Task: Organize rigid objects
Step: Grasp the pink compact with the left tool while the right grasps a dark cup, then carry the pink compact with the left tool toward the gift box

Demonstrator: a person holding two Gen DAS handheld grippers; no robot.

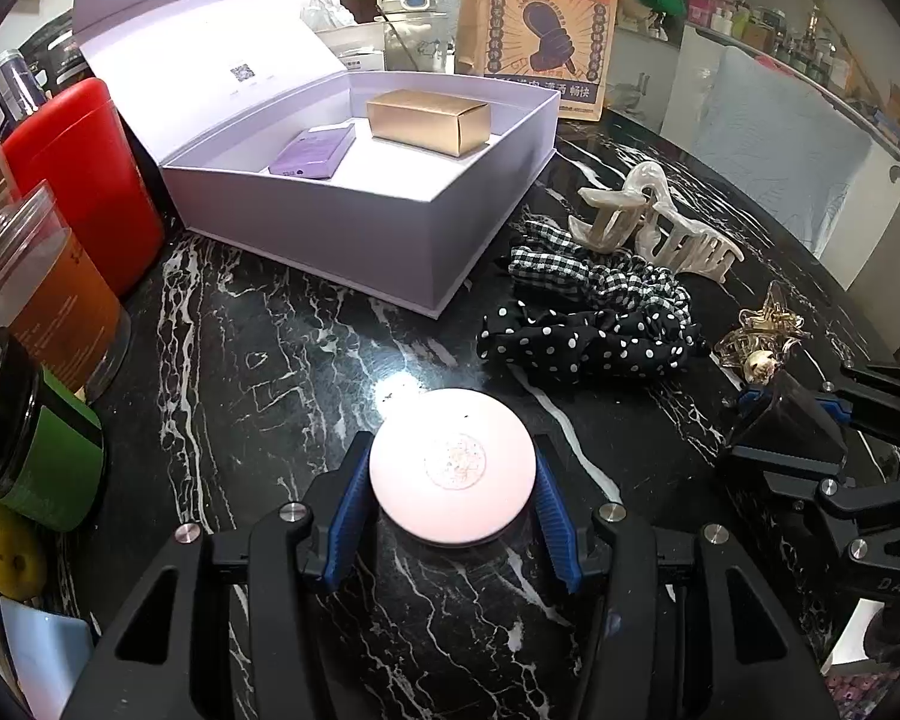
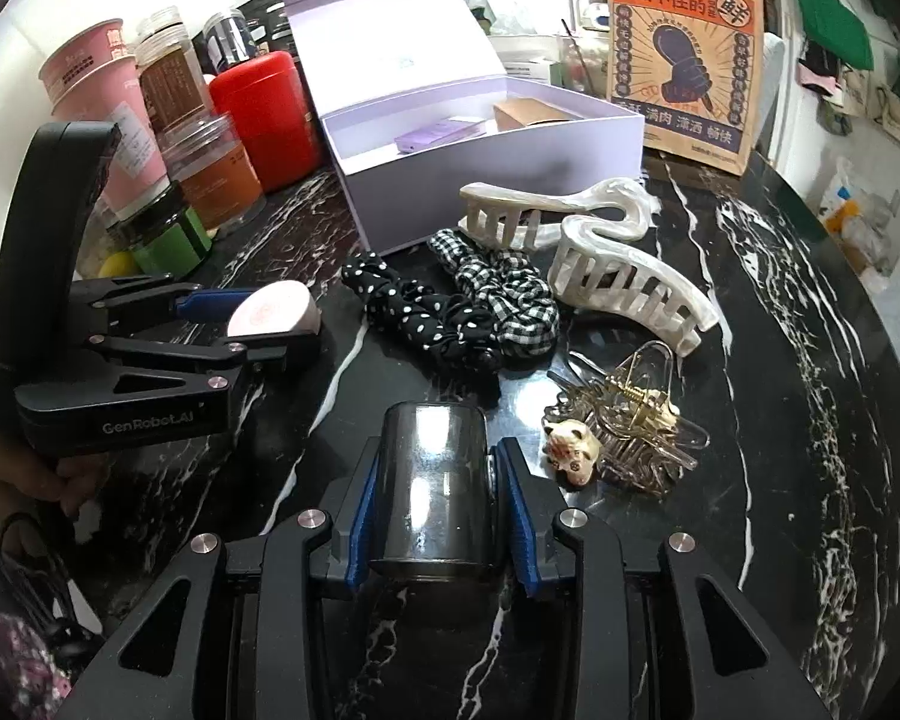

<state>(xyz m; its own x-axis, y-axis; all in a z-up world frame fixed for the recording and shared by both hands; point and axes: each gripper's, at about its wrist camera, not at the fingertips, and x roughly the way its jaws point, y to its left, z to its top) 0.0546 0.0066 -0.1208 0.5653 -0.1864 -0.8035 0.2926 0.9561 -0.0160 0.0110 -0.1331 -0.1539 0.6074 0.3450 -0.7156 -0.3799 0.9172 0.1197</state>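
Along the left edge, a crowded row of jars – one red tin (image 1: 84,180) tallest among them. Next, one open lilac box (image 1: 390,228) with two small boxes inside: one purple (image 1: 313,151), one gold (image 1: 429,120). Bare black marble (image 1: 258,372) in front of it, room to move. Left gripper (image 1: 453,480) clamped on one round pink compact (image 1: 453,465), low over that marble. Further right, two scrunchies (image 2: 450,306), two big white claw clips (image 2: 600,240), one gold clip (image 2: 630,414). Right gripper (image 2: 435,480) shut tight on one dark glass bottle (image 2: 435,474) – near the table's round edge.
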